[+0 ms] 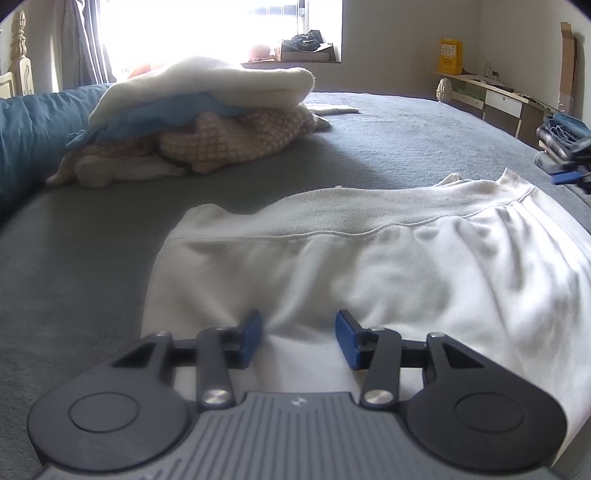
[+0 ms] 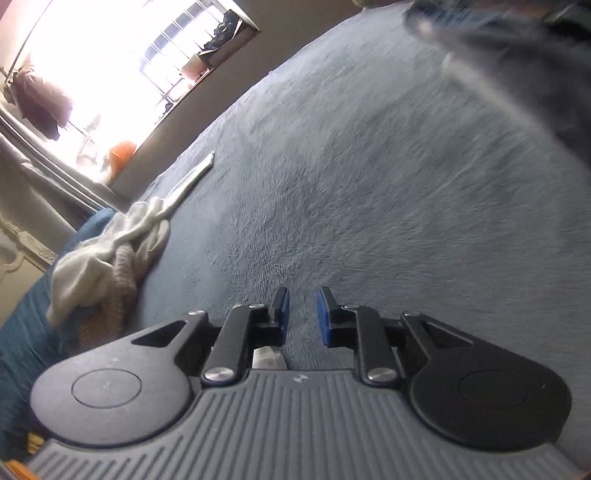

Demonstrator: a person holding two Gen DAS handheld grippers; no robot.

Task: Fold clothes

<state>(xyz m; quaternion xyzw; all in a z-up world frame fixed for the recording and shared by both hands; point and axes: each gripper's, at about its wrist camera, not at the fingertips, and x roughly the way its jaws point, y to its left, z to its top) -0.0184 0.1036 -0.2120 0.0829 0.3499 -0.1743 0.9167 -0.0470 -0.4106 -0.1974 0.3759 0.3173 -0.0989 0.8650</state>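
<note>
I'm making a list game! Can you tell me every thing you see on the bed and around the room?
white garment: one, white, flat on the bed, nearest.
clothes pile: one, white, blue and pink, far left of the bed.
folded stack: one, dark blue and grey, right edge.
bedspread: one, grey-blue.
yellow box: one, on the low shelf.
window: one, bright.
left gripper: open over the white garment.
right gripper: open, empty, over the bedspread.
</note>
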